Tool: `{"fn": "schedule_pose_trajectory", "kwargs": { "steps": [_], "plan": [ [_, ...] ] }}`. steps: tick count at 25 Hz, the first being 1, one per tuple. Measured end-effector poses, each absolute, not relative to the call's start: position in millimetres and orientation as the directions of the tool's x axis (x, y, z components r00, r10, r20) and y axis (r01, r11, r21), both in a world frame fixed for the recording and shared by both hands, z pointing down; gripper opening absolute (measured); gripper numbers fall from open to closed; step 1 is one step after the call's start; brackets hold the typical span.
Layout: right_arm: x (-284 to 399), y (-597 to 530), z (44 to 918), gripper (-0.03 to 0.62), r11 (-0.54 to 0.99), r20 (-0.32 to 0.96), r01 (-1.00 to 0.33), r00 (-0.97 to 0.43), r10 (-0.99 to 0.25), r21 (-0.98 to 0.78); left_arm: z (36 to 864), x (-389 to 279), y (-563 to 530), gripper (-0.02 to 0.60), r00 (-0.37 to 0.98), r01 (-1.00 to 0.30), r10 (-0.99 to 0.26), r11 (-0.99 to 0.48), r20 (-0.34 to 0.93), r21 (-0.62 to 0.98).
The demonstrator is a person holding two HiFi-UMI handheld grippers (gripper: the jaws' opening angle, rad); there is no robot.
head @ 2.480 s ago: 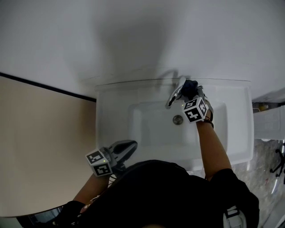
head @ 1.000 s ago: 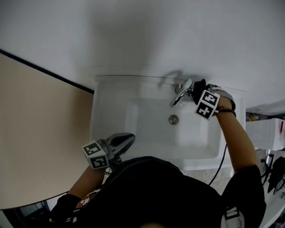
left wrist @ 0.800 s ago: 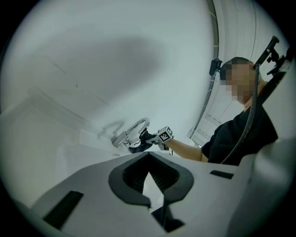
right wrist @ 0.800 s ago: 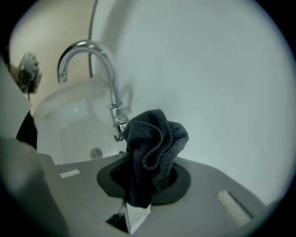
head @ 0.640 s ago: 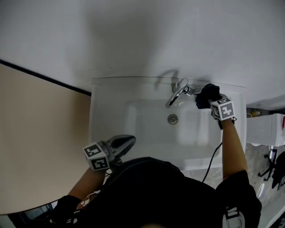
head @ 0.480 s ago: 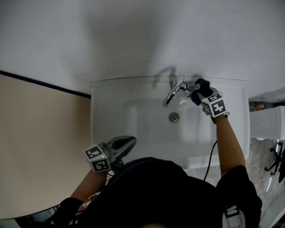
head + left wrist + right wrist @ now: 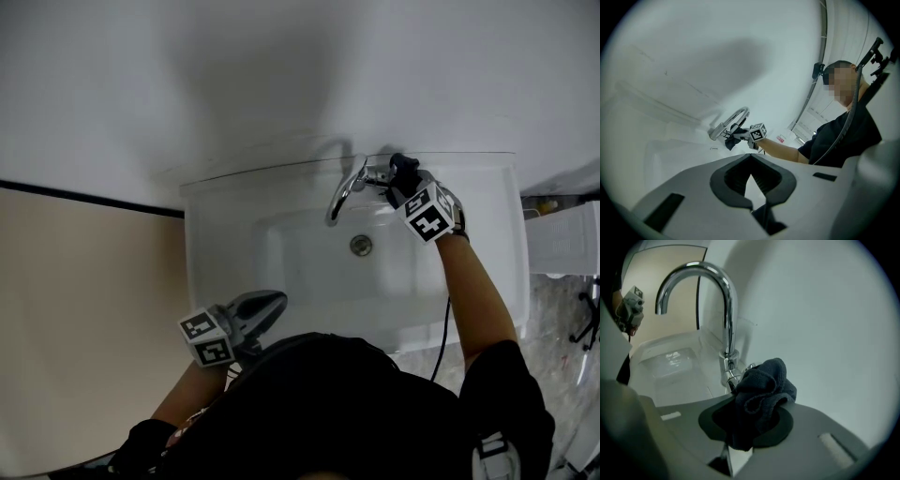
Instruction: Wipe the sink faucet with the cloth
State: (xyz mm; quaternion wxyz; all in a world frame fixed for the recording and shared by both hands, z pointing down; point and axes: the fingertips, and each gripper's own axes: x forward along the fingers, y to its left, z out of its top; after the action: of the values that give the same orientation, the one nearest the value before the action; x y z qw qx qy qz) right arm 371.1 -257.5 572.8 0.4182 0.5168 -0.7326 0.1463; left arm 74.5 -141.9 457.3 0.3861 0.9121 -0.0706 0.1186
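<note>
Jaws of the right gripper (image 7: 749, 425) are clamped on a dark blue cloth (image 7: 761, 385), which bunches up out of them in thick folds. The bundle sits at the foot of the chrome faucet (image 7: 726, 310), just to its right and close to the far wall (image 7: 281, 75). It seems to press against the short fittings at the faucet's base, though the folds hide the exact spot of contact. The faucet rises from the far rim of the white sink (image 7: 216, 272), right of centre. Its tall curved spout arches toward the near left, over the basin. The drain (image 7: 361, 246) lies in the basin below the spout's tip. The right gripper reaches in from the near right, its marker cube (image 7: 428, 214) turned up to the head view, with the person's bare forearm (image 7: 473, 300) stretched across the sink's right part. A dark cable (image 7: 441, 337) hangs beside that arm.

The left gripper (image 7: 757, 204) has its jaws closed together with nothing between them. It hovers at the sink's near left edge, well apart from the faucet, pointing across the basin toward it
</note>
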Motion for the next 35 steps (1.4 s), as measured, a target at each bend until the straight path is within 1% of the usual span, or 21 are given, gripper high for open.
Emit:
{"fn": "schedule_pose_trajectory", "kwargs": {
  "steps": [4,10,13,16,19,22,26,28,29,31,32,33,35],
  "plan": [
    [370.9,-258.7,602.8,0.063,0.461,0.793,-0.86,-0.12,-0.598,0.218,457.9,78.8,-137.7,-0.002,0.957,-0.222,-0.023,-0.699,0.289,0.68],
    [367.1,-260.0,636.5,0.064,0.463,0.814,-0.869,-0.136,-0.565,0.176,460.1,83.4,-131.0,-0.002,0.951,-0.226,-0.012,-0.707,0.308,0.67],
    [367.0,-256.9,627.5,0.064,0.452,0.796,-0.877,-0.154,-0.585,0.163,457.9,87.3,-129.4,-0.002,0.95,-0.226,-0.012,-0.713,0.311,0.664],
    [370.0,-246.1,592.8,0.064,0.408,0.742,-0.897,-0.156,-0.652,0.169,453.8,86.7,-131.1,-0.002,0.953,-0.227,-0.021,-0.713,0.303,0.664],
    [366.7,-245.7,558.5,0.064,0.406,0.697,-0.881,-0.133,-0.705,0.241,454.2,83.7,-132.8,-0.002,0.952,-0.233,-0.028,-0.711,0.305,0.663],
    [365.7,-248.2,553.7,0.064,0.433,0.708,-0.847,-0.1,-0.699,0.308,455.0,83.3,-129.7,-0.002,0.953,-0.226,-0.022,-0.713,0.301,0.664],
    [369.3,-252.5,589.4,0.064,0.43,0.763,-0.866,-0.092,-0.64,0.256,454.4,81.3,-128.2,-0.002,0.954,-0.225,-0.021,-0.709,0.299,0.668],
    [369.1,-253.3,614.0,0.064,0.409,0.791,-0.897,-0.126,-0.599,0.167,454.1,81.6,-128.4,-0.002,0.954,-0.226,-0.023,-0.709,0.299,0.668],
    [367.3,-253.2,624.5,0.064,0.371,0.792,-0.925,-0.17,-0.586,0.076,454.1,81.8,-128.2,-0.002,0.954,-0.227,-0.024,-0.71,0.298,0.667],
    [361.7,-249.3,632.2,0.064,0.221,0.742,-0.957,-0.287,-0.606,-0.19,453.9,80.7,-126.4,-0.002,0.955,-0.228,-0.029,-0.708,0.294,0.669],
    [358.2,-246.1,630.1,0.064,0.131,0.694,-0.933,-0.338,-0.636,-0.334,453.6,79.1,-125.7,-0.002,0.956,-0.228,-0.033,-0.705,0.291,0.671],
    [354.7,-244.0,626.7,0.064,0.045,0.638,-0.881,-0.376,-0.672,-0.471,453.4,76.9,-125.9,-0.002,0.957,-0.231,-0.038,-0.702,0.288,0.674],
    [348.6,-246.9,622.9,0.064,-0.086,0.52,-0.722,-0.406,-0.752,-0.687,453.9,71.3,-128.8,-0.002,0.956,-0.243,-0.053,-0.693,0.289,0.679]
  ]
}}
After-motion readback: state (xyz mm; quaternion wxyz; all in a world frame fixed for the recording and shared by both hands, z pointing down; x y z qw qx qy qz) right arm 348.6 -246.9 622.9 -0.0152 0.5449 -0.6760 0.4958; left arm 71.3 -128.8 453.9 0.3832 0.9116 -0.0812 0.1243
